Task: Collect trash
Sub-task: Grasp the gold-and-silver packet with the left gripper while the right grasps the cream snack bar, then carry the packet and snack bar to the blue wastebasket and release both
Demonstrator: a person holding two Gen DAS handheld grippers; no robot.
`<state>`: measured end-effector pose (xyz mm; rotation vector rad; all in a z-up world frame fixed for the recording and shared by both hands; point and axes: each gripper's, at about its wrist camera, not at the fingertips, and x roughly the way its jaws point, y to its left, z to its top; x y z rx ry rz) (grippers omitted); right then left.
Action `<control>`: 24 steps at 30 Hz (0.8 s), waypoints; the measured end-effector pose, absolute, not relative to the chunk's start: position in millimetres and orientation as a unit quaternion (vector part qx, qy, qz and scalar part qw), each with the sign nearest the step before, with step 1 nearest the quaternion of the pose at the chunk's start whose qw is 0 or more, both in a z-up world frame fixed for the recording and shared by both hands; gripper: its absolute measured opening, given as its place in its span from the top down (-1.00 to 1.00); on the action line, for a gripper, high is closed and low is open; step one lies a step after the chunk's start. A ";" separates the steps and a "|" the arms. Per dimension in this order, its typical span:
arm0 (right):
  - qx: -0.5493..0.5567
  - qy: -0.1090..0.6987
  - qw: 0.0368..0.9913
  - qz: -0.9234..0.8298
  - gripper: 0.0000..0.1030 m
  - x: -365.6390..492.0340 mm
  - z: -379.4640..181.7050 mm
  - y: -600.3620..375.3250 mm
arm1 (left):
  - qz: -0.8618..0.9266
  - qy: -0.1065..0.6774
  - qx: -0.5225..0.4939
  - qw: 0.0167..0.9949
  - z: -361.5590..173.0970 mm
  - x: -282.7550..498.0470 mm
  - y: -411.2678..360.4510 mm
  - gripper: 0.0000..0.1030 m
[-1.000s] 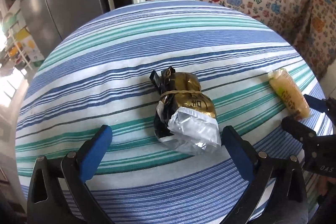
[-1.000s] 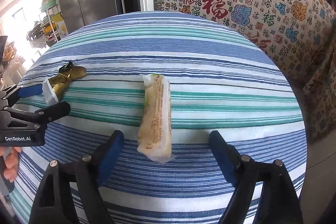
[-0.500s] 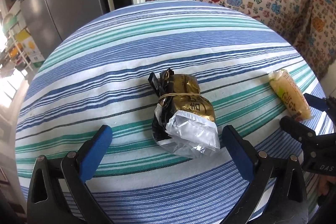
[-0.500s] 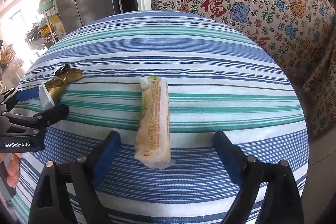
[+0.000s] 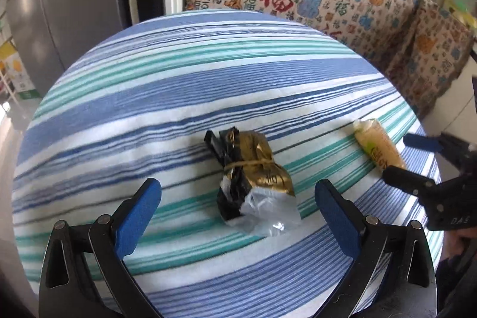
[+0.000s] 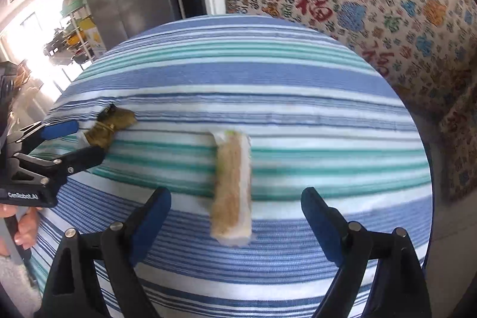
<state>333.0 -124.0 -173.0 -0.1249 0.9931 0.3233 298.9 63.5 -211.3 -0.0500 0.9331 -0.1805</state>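
Fingers of left gripper (image 5: 238,200) spread around gold wrapper (image 5: 253,169), right gripper (image 6: 235,207) spread around tan packet (image 6: 232,184).

The right gripper (image 6: 235,200) has been advanced over the striped tablecloth (image 6: 268,79); the tan wrapper (image 6: 232,187) is now bracketed between its spread fingers. The left gripper (image 5: 237,191) has been brought slightly nearer the gold wrapper (image 5: 253,166), now bracketed further in.

Left claw (image 5: 237,198): jaws spread wide, nothing held between the blue fingertips (image 5: 140,206). Right claw (image 6: 235,209): jaws likewise spread wide, gripping nothing. Both point forward, side by side. A hand (image 6: 25,224), probably the person's left, grips the left claw's handle.
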 end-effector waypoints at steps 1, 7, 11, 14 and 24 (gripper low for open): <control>-0.062 0.482 0.859 0.164 -0.76 337.2 -171.9 -120.2 | -0.086 0.452 -0.017 0.888 -212.4 302.2 61.9 -0.99; -0.040 0.522 0.835 0.169 0.60 345.3 -186.0 -119.7 | -0.110 0.461 -0.001 0.881 -218.7 309.8 45.7 -0.06; -0.035 0.504 0.847 0.166 0.60 332.3 -169.5 -133.5 | -0.118 0.447 0.016 0.887 -212.2 302.2 39.7 0.08; -0.018 0.485 0.859 0.160 0.60 317.5 -150.0 -154.8 | -0.131 0.431 -0.001 0.893 -200.1 293.4 38.3 0.09; 0.004 0.457 0.888 0.047 0.60 248.3 -103.8 -299.1 | -0.280 0.391 0.001 0.877 -138.6 243.5 -77.6 0.09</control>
